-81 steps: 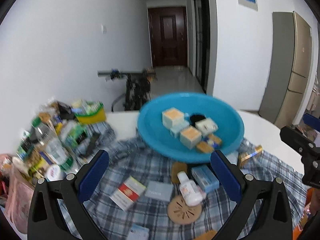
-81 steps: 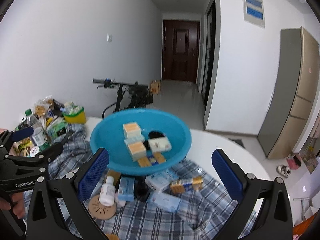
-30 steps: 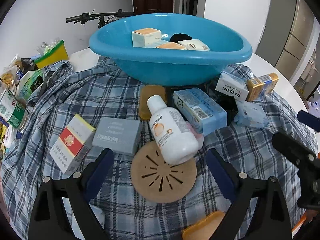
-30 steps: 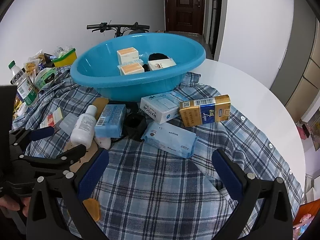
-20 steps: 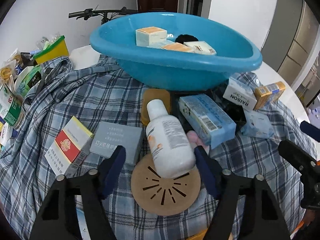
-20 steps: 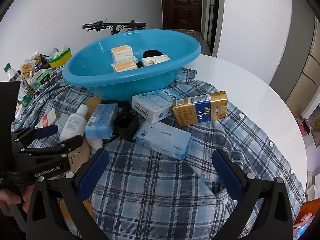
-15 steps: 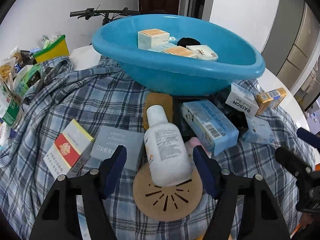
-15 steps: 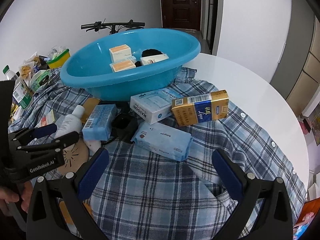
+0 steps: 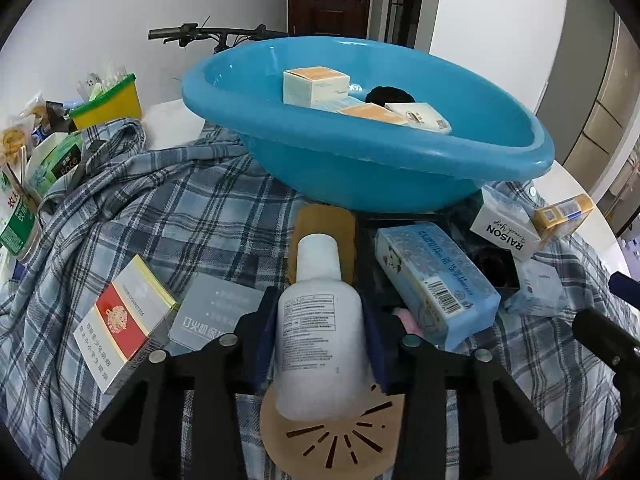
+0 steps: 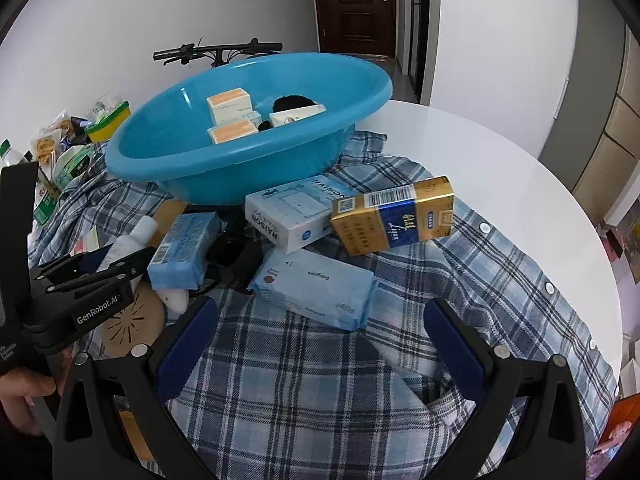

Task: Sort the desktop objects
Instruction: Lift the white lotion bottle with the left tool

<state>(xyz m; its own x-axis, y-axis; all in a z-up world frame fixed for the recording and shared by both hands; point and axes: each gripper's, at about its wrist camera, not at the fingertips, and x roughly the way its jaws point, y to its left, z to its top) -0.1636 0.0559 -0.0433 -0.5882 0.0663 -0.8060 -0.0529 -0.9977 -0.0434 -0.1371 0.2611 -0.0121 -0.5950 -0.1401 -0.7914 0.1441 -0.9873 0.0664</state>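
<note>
White bottle [image 9: 320,344], one; boxes uncounted.

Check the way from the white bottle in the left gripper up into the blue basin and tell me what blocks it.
Nothing visible blocks it. The left gripper is shut on the white bottle, which lies on the round cork coaster. A tan pad lies flat ahead; the blue basin rim must be cleared.

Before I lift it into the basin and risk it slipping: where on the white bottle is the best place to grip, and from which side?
Grip the white bottle across its wide body, coming from its base end with a pad on each flat side. It lies on its side, its narrow cap pointing toward the blue basin. The left gripper is shut on it this way already.
</note>
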